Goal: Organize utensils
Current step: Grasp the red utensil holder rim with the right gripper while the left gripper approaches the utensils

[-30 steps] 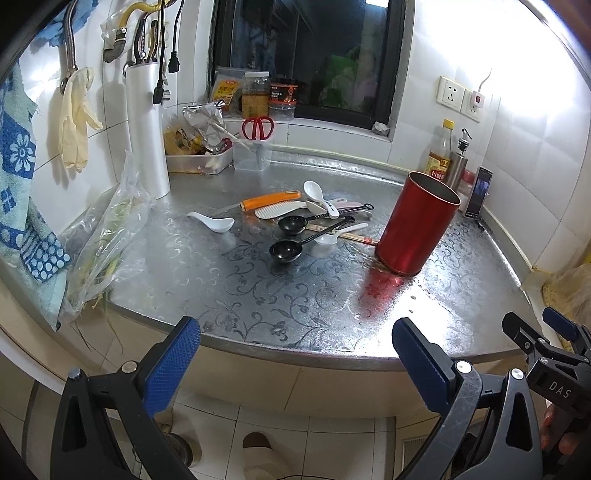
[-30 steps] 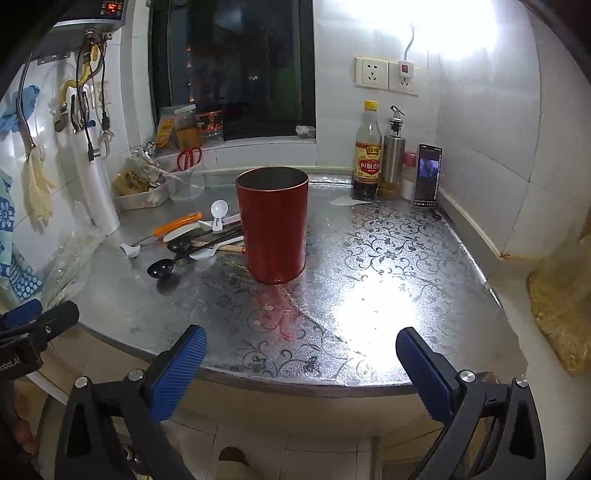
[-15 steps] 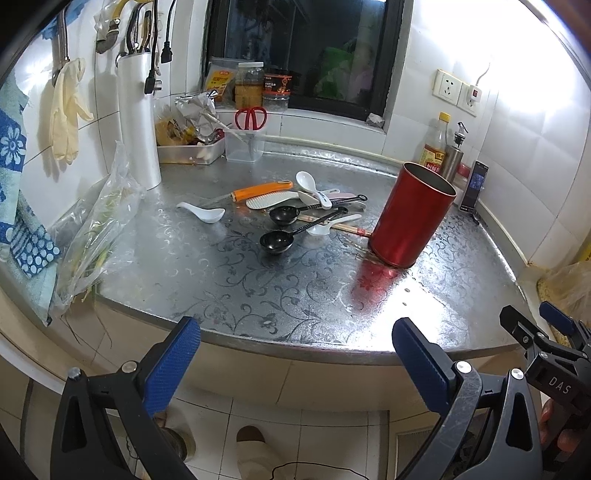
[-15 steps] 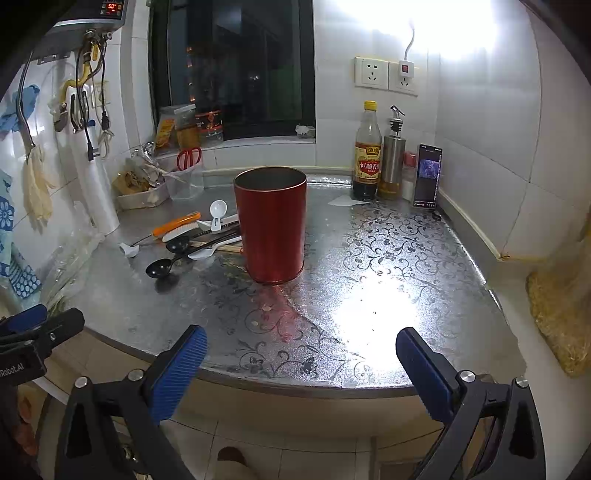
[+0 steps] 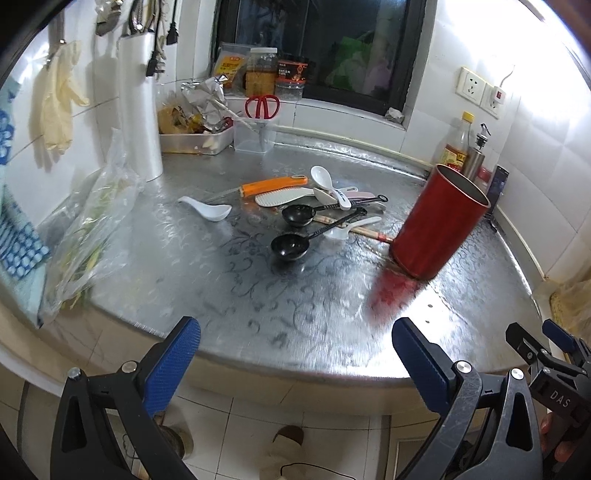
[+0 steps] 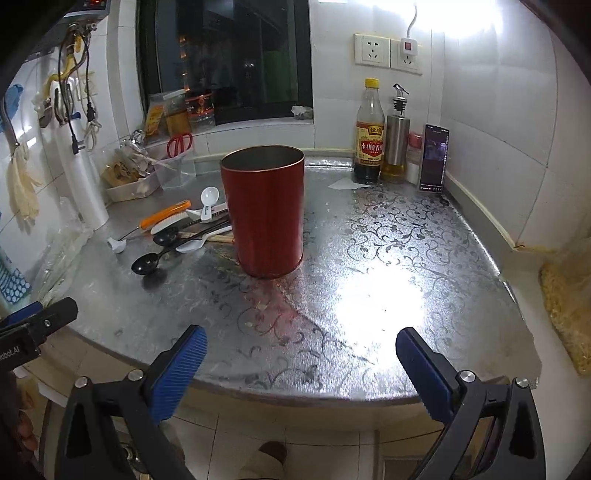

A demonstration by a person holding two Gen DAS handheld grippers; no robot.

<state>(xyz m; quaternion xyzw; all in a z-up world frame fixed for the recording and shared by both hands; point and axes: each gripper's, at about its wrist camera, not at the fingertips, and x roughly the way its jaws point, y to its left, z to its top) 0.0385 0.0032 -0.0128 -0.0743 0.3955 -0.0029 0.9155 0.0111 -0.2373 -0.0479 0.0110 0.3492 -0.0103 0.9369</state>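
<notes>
Far ahead of the fingers, red-handled scissors (image 5: 262, 107) stand in a clear container; a vinegar bottle (image 6: 369, 137), oil dispenser (image 6: 396, 142) and phone (image 6: 433, 158) line the wall.

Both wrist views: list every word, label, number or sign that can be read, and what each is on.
"DAS": on the right tongs, seen from the left wrist.
"obot.AI" (start cut off): on the left tongs, seen from the right wrist.
Sauce bottle: red label with Chinese characters, too small to read.
Water heater display: red digits, cut off.
Window-sill jars: labels blurred.
White spoon: dark handle print, unreadable.
</notes>
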